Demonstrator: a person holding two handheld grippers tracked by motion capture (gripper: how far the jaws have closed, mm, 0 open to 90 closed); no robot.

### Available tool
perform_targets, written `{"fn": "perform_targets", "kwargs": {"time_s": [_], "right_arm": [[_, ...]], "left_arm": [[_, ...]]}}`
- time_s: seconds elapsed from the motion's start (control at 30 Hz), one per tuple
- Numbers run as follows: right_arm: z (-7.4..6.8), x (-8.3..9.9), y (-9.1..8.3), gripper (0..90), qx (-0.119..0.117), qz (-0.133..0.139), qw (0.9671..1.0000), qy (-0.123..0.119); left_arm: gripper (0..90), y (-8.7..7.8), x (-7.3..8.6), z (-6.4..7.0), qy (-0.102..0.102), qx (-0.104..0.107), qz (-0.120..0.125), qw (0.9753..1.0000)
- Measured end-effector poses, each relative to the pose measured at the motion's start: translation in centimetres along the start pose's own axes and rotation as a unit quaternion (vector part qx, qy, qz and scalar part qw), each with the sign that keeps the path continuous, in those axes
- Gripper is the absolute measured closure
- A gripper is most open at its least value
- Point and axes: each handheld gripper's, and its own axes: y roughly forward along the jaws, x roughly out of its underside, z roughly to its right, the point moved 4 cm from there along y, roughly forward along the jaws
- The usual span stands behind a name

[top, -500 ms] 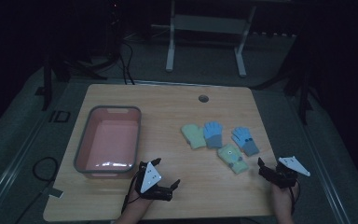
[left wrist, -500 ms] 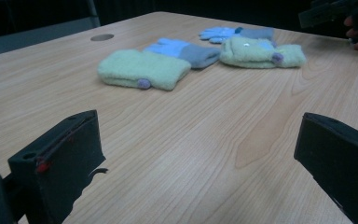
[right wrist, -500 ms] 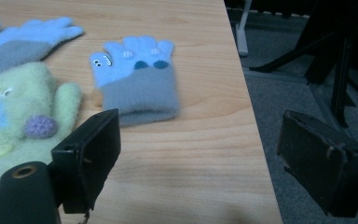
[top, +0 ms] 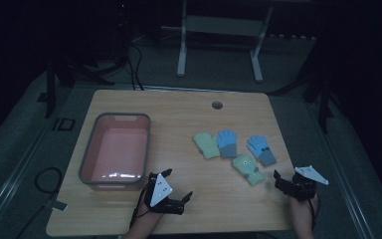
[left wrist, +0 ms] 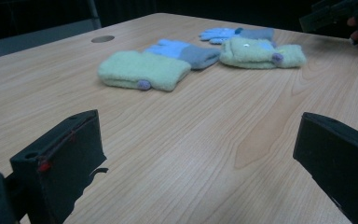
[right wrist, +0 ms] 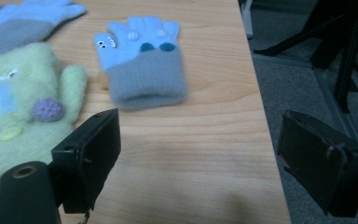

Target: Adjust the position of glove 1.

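Note:
Several small knitted gloves lie right of the table's middle: a green glove (top: 206,144), a blue glove (top: 227,143), a blue glove with a grey cuff (top: 261,150) and a second green glove (top: 247,169). My left gripper (top: 177,184) rests near the front edge, open and empty, with the green glove (left wrist: 142,70) and blue glove (left wrist: 184,51) well ahead of its jaws (left wrist: 200,154). My right gripper (top: 286,179) is open and empty at the front right. Just ahead of it (right wrist: 200,149) are the grey-cuffed blue glove (right wrist: 142,63) and the second green glove (right wrist: 23,112).
A pink bin with a grey rim (top: 87,154) stands empty on the left half of the table. A round cable hole (top: 217,105) sits near the far edge. The table's right edge (right wrist: 261,116) runs close beside my right gripper. Dark floor and a stand lie beyond.

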Motion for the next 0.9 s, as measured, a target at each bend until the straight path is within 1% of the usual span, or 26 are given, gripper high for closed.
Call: {"fn": "perform_targets", "kwargs": {"time_s": [0.07, 0.13, 0.2, 0.33, 0.4, 0.43, 0.5, 0.57, 0.6, 0.63, 0.67, 0.77, 0.83, 0.87, 0.9], "right_arm": [[0.0, -0.1, 0.0, 13.5, -0.005, -0.006, 1.0000, -0.001], [-0.1, -0.2, 0.1, 13.5, -0.017, -0.022, 0.9996, -0.001], [-0.2, -0.3, 0.1, 13.4, -0.023, -0.033, 0.9992, -0.007], [-0.4, -1.2, -0.3, 12.8, -0.037, -0.036, 0.9986, -0.011], [-0.5, -1.8, -0.7, 12.0, -0.030, -0.041, 0.9985, -0.021], [-0.6, -2.1, -0.9, 11.4, -0.029, -0.039, 0.9984, -0.027], [-0.8, -2.6, -1.3, 11.4, -0.015, -0.036, 0.9984, -0.041], [-0.9, -3.2, -1.8, 12.3, -0.010, -0.026, 0.9986, -0.044], [-0.9, -3.5, -2.0, 14.6, -0.021, -0.026, 0.9987, -0.040], [-0.9, -3.7, -2.1, 13.7, -0.043, -0.039, 0.9977, -0.035], [-0.9, -4.0, -2.1, 13.9, -0.056, -0.046, 0.9969, -0.032], [-1.2, -4.7, -2.2, 13.3, -0.042, -0.040, 0.9976, -0.039], [-1.3, -4.9, -2.2, 12.2, -0.044, -0.041, 0.9973, -0.042], [-1.5, -5.2, -2.3, 12.2, -0.049, -0.034, 0.9973, -0.042], [-1.8, -5.7, -2.5, 12.1, -0.054, -0.020, 0.9972, -0.047]], "left_arm": [[1.7, 0.0, 0.0, 0.0, 0.001, 0.000, 0.000, 1.0000], [1.7, 0.0, 0.0, 0.0, 0.000, 0.000, 0.000, 1.0000], [1.7, 0.0, 0.0, 0.0, -0.003, 0.000, 0.000, 1.0000], [1.7, 0.0, 0.0, 0.0, -0.002, 0.001, -0.001, 1.0000], [1.8, 0.0, 0.0, 0.0, -0.001, 0.001, -0.001, 1.0000], [1.7, 0.0, 0.0, 0.0, -0.001, 0.001, -0.001, 1.0000], [1.7, 0.0, 0.0, 0.0, -0.002, 0.002, -0.001, 1.0000], [1.7, 0.0, 0.0, 0.0, -0.002, 0.003, -0.001, 1.0000], [1.7, 0.0, 0.0, 0.0, -0.002, 0.003, -0.001, 1.0000], [1.7, 0.0, 0.0, 0.0, -0.002, 0.003, -0.001, 1.0000], [1.7, 0.0, 0.0, 0.0, -0.002, 0.004, -0.001, 1.0000], [1.7, 0.0, 0.0, 0.0, -0.002, 0.003, -0.001, 1.0000], [1.7, 0.0, 0.0, 0.0, -0.002, 0.003, -0.001, 1.0000], [1.7, 0.1, 0.0, 0.0, -0.001, 0.004, -0.002, 1.0000], [1.7, 0.1, 0.0, 0.0, -0.001, 0.004, -0.002, 1.0000]]}}
